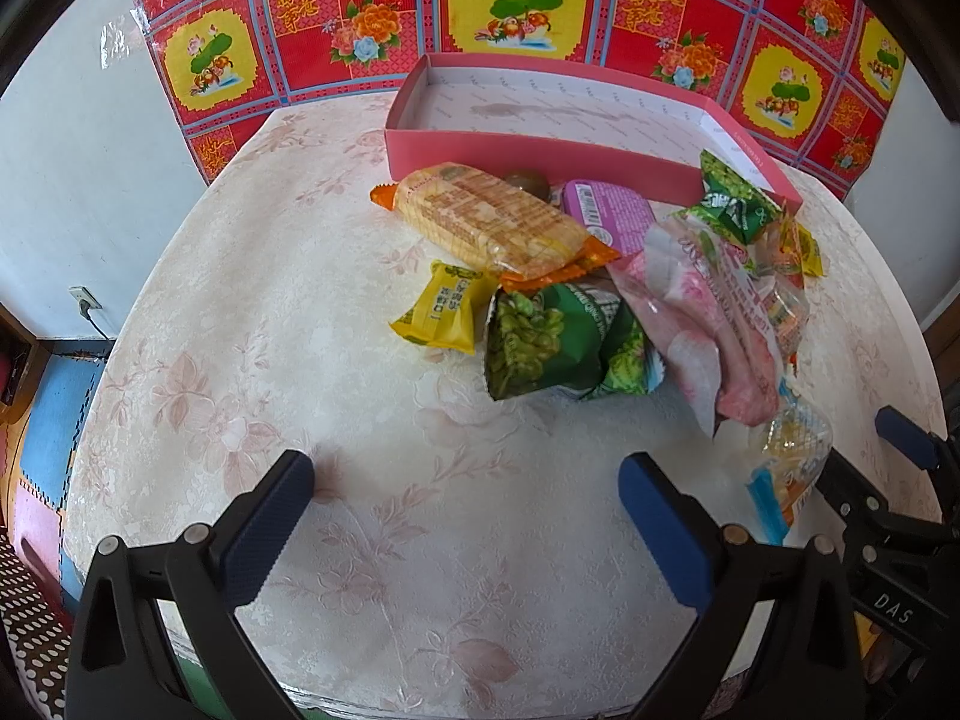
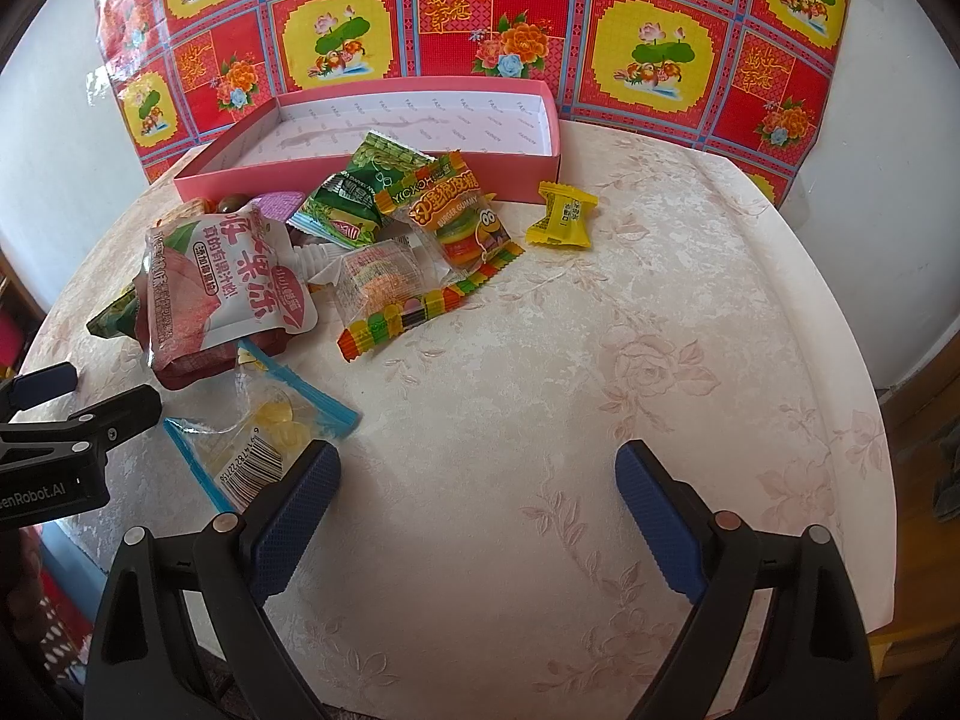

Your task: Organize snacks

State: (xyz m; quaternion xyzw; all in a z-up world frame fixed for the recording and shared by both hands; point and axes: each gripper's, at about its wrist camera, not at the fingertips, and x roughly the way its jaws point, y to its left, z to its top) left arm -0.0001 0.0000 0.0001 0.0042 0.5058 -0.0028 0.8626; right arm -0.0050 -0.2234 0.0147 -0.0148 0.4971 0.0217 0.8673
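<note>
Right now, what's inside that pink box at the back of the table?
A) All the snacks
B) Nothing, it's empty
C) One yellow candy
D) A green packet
B: the pink box shows only its bare patterned lining, while the snacks all lie on the table in front of it.

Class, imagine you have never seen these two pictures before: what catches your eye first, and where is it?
The loud red and yellow flowered sheet on the wall behind the table strikes first. Next comes the jumble of bright snack packets on the pale floral tablecloth, lying just in front of the empty pink box at the table's far edge. Nearest the camera, the left gripper and right gripper hover open above bare cloth.
</note>
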